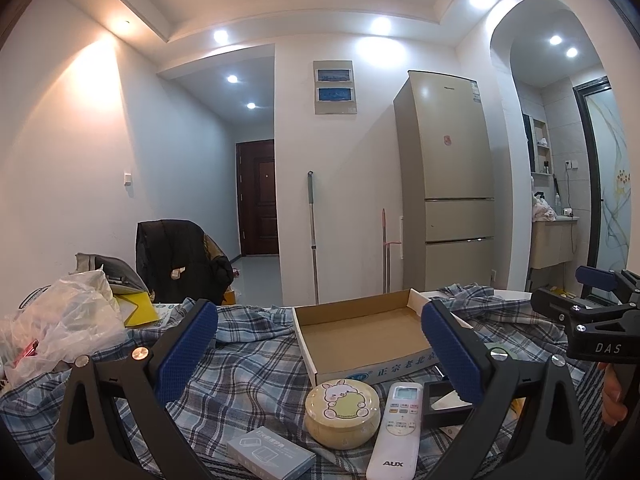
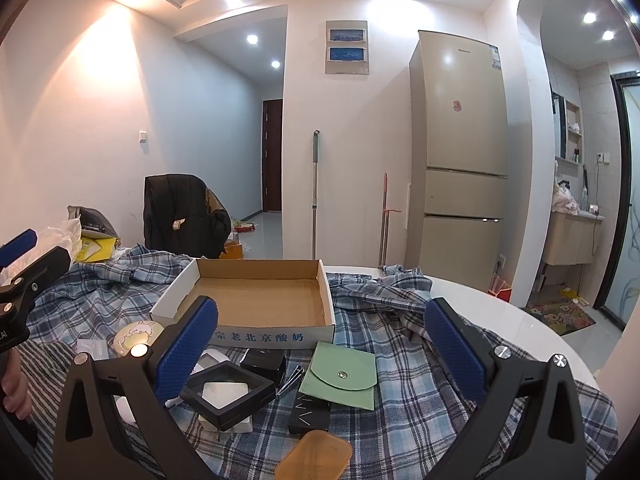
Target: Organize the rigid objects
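An empty shallow cardboard box (image 1: 360, 334) (image 2: 256, 300) sits on the plaid cloth. In the left wrist view a round yellow rabbit tin (image 1: 342, 414), a white AUX remote (image 1: 396, 428) and a small grey box (image 1: 270, 454) lie in front of it, below my open left gripper (image 1: 320, 344). The right wrist view shows a black display frame (image 2: 228, 390), a small black box (image 2: 264, 364), a green pouch (image 2: 342, 376), a black card (image 2: 310, 416) and an orange case (image 2: 314, 458) under my open right gripper (image 2: 322, 350). Neither gripper holds anything.
The plaid cloth (image 2: 400, 392) covers a white round table (image 2: 520, 328). Plastic bags and yellow packets (image 1: 64, 320) pile at the left. A chair with a black jacket (image 1: 180, 260) stands behind. A fridge (image 2: 460, 152) and mops stand by the far wall.
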Action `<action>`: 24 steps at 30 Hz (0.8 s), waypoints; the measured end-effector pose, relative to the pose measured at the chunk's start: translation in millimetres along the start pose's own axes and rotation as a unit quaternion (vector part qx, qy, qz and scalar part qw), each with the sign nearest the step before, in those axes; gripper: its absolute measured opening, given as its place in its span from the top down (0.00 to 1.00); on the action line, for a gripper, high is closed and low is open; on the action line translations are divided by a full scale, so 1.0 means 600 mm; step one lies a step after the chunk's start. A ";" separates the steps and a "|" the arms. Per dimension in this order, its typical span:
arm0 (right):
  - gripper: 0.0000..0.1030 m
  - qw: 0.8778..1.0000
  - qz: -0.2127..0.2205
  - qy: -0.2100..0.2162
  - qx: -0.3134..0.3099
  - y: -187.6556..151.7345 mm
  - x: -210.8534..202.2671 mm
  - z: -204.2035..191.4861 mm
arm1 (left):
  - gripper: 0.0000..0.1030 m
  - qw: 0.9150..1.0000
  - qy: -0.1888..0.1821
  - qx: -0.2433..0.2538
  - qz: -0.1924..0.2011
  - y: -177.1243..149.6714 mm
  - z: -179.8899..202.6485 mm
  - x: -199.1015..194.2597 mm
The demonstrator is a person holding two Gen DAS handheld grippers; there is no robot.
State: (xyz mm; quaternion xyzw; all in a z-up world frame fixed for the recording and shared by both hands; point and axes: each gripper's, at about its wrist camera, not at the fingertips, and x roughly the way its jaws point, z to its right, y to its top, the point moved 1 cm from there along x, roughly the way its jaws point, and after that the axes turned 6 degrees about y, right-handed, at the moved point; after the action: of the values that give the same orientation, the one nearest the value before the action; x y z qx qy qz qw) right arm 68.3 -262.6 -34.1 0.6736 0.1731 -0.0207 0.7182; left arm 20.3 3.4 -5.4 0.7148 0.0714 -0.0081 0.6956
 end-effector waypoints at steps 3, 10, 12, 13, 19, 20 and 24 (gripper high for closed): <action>0.00 1.000 0.003 -0.005 -0.012 0.000 -0.003 -0.007 | 0.00 1.000 -0.001 0.000 0.002 0.000 -0.001 0.000; 0.00 1.000 -0.002 0.001 -0.011 -0.001 -0.002 -0.007 | 0.00 1.000 -0.006 0.003 0.003 -0.002 0.001 -0.002; 0.00 1.000 0.003 -0.003 -0.008 -0.001 -0.006 -0.005 | 0.00 1.000 -0.003 0.006 0.006 -0.003 0.001 -0.001; 0.00 1.000 0.008 -0.005 -0.007 -0.001 -0.010 -0.004 | 0.00 1.000 -0.001 0.008 0.006 -0.004 0.003 -0.001; 0.00 1.000 0.012 -0.011 -0.004 0.000 -0.011 -0.005 | 0.00 0.998 -0.047 0.024 -0.044 -0.012 0.016 0.015; 0.00 1.000 0.011 -0.015 -0.001 0.000 -0.010 -0.004 | 0.00 0.997 -0.042 0.028 -0.059 -0.014 0.017 0.024; 0.00 1.000 -0.002 -0.012 0.007 0.001 -0.002 0.004 | 0.00 0.997 -0.019 0.020 -0.068 -0.008 0.008 0.030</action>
State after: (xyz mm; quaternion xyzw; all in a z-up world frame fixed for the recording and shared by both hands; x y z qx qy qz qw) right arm 67.6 -265.0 -33.3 0.6779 0.1657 -0.0309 0.7155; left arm 38.2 0.3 -12.1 0.7216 0.1066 -0.0705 0.6804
